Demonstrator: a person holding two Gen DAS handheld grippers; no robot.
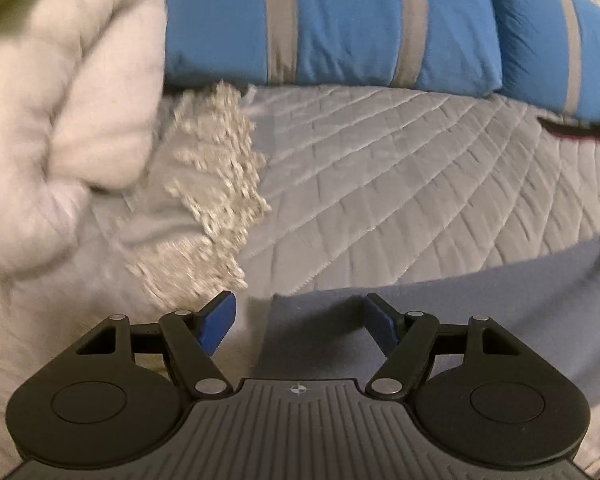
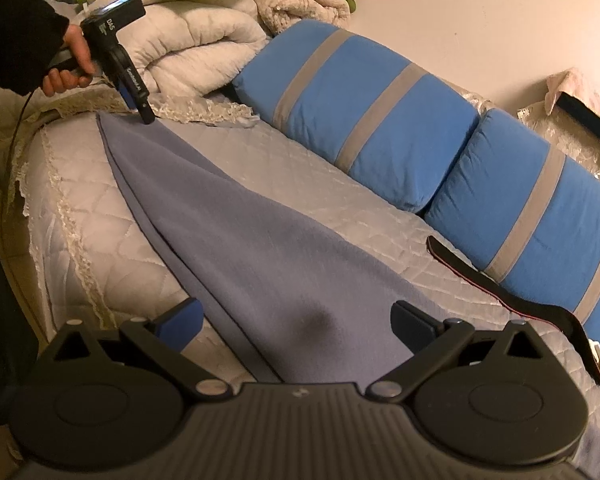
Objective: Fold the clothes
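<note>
Blue-grey garment [image 2: 236, 240] lies folded in a long strip on the quilted bed [image 2: 324, 184]. Looks soft, light and floppy; best taken at corners or along the edge. Left hand-held gripper [image 1: 302, 320] hangs open, empty, over its far end. Right hand-held gripper [image 2: 296, 322] open over the near end.

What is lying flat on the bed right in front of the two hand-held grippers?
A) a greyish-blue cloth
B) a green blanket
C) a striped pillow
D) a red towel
A: a greyish-blue cloth is spread across the white quilted bedcover, running from the left hand-held gripper to the right hand-held gripper.
</note>
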